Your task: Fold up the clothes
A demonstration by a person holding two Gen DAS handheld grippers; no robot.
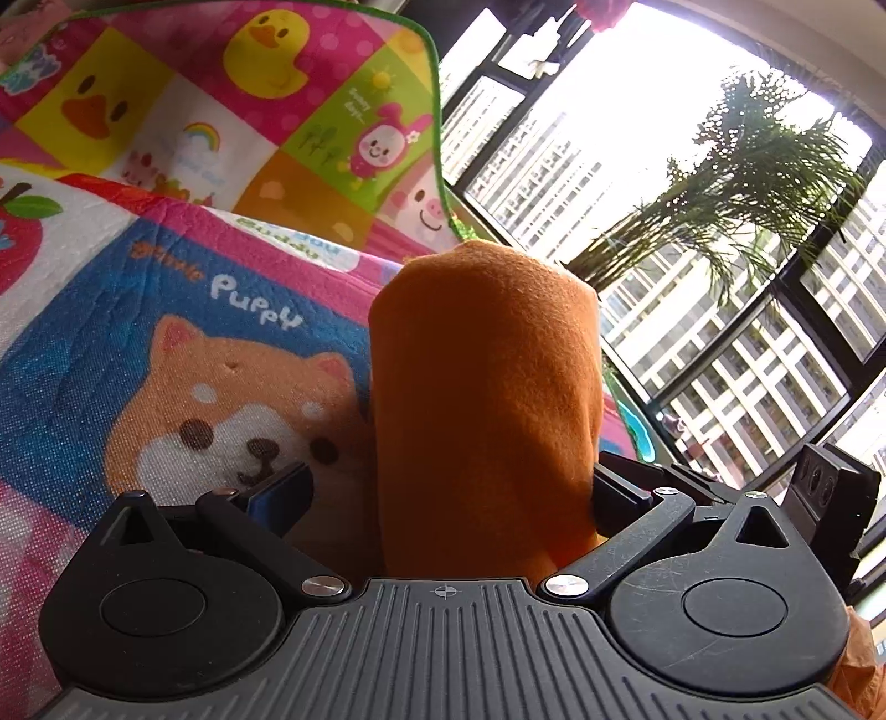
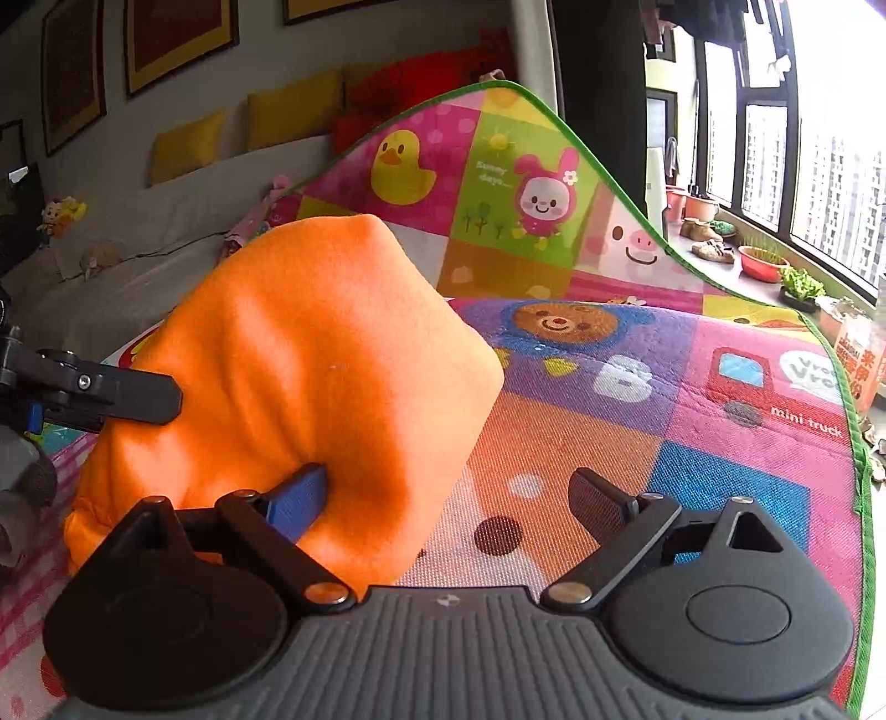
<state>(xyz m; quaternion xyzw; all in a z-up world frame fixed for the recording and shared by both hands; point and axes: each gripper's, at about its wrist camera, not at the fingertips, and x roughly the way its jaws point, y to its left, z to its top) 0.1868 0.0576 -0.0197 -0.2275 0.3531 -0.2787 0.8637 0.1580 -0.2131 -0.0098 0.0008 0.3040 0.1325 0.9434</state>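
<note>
Here, the left gripper [image 1: 448, 487] stands with its jaws spread around one soft orange fleece garment [image 1: 484, 399], centre frame; whether they pinch it is unclear. The right gripper [image 2: 451, 498] gapes, its blue left finger [image 2: 296, 501] touching the cloth, lower left. Below lies a cartoon-patterned play mat [image 2: 692, 387]; windows [image 1: 692, 249] fill the right.

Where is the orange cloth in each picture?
Left wrist view: the orange cloth stands in the middle, between the fingers of the left tongs.
Right wrist view: it bulges at left centre, draped over the left finger of the open right tongs.
Shared landmark: the yellow duck on the play mat, top left of centre in the left view and above centre in the right view.
</note>
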